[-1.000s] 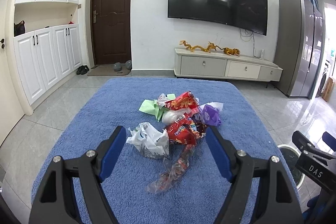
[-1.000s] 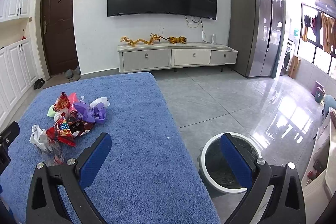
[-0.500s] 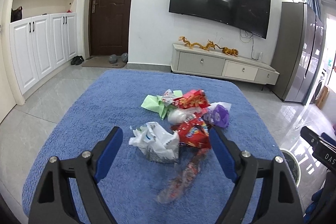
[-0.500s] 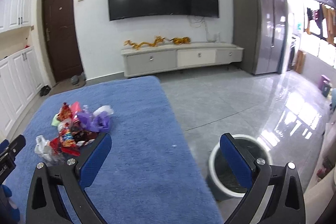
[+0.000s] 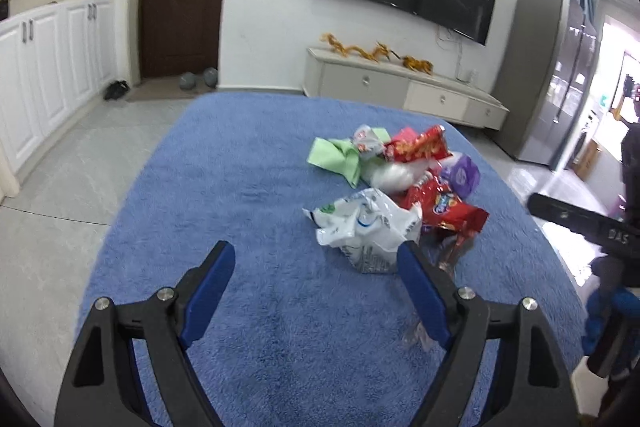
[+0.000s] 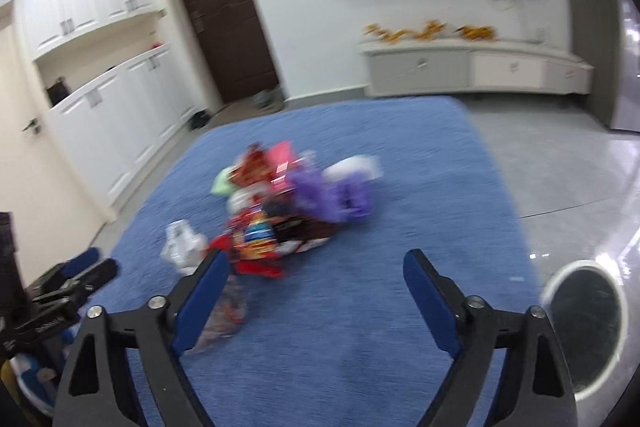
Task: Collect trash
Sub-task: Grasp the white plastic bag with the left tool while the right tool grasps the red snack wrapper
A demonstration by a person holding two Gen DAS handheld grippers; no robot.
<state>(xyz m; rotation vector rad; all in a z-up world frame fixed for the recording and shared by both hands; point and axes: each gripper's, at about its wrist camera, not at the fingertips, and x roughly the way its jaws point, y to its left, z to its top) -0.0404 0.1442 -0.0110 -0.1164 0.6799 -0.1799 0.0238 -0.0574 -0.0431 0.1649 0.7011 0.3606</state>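
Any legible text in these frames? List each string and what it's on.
"DAS": white letters on the black body of the right gripper, seen at the left wrist view's right edge; cut off there, so possibly part of a longer word.
Red snack wrapper: print too blurred to read.
White crumpled plastic bag: print too small to read.
Right wrist view: motion-blurred, nothing legible.

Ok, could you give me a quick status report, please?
Left gripper open, empty. Right gripper closing, empty. Trash pile untouched on blue rug. Bin beside rug, path clear.

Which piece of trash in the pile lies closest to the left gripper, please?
The crumpled white plastic bag, at the pile's near edge beside the left gripper; the red snack wrappers and purple wrapper lie farther back.
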